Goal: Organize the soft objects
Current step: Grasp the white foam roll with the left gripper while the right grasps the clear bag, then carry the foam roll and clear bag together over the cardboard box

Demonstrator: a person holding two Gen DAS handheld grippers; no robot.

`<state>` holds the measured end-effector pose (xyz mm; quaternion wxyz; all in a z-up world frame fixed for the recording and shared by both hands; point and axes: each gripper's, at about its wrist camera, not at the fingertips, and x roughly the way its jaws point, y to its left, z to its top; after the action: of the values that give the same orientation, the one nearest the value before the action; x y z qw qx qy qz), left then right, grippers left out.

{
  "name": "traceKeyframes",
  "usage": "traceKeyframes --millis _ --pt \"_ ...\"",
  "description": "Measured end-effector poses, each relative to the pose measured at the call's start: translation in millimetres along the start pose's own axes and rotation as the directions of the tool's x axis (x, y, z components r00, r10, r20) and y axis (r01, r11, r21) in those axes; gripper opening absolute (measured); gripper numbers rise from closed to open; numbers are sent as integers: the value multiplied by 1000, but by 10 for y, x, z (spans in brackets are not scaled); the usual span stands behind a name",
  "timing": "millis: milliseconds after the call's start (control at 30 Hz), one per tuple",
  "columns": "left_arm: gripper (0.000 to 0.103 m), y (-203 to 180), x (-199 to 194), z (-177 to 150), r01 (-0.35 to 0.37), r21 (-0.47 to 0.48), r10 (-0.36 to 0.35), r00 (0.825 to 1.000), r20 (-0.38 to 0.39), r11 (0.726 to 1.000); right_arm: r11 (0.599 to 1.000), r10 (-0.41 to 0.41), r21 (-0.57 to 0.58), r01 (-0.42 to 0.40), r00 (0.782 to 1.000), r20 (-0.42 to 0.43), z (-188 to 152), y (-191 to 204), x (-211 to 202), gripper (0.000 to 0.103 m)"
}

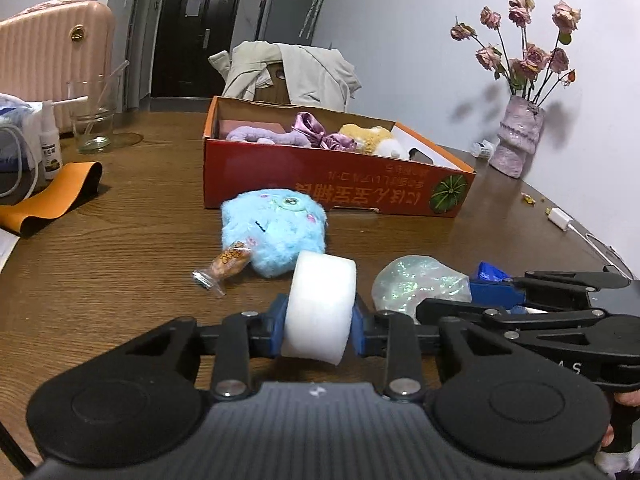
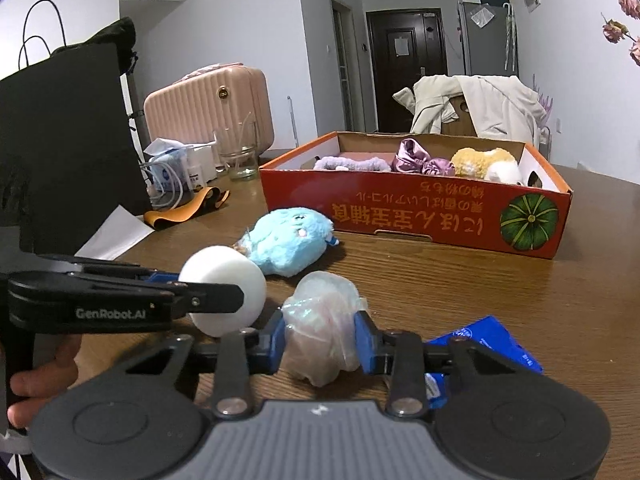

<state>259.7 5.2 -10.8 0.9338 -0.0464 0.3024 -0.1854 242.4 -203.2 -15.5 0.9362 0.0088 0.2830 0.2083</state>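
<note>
**Both grippers clamped on soft items, box ahead**

Left gripper (image 1: pixel 319 330): fingers pressed against a white foam puck (image 1: pixel 320 304), standing on edge, low over the bench (image 1: pixel 120 248). Right gripper (image 2: pixel 320 340): fingers squeezing a crinkly iridescent bundle (image 2: pixel 324 324). A blue plush toy (image 1: pixel 276 232) lies on the bench between the grippers and the orange box (image 1: pixel 332 184), which holds purple, satin and yellow soft things. A wrapped snack (image 1: pixel 226 266) touches the plush.

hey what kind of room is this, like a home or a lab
Most likely a home, a living or dining area: a wooden table, a pink suitcase beside it, a jacket draped over a chair, and dried roses in a vase.
</note>
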Motion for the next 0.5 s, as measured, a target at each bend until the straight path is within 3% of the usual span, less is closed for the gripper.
traceKeyframes --millis 267,500 --pt "31 -69 -62 3 -13 11 13 1000 10 1000 1000 -13 17 12 1000 9 -5 -15 -84 30" --pt "31 -253 -429 -7 -21 34 18 997 74 999 999 -47 11 46 998 48 -41 49 -390 29"
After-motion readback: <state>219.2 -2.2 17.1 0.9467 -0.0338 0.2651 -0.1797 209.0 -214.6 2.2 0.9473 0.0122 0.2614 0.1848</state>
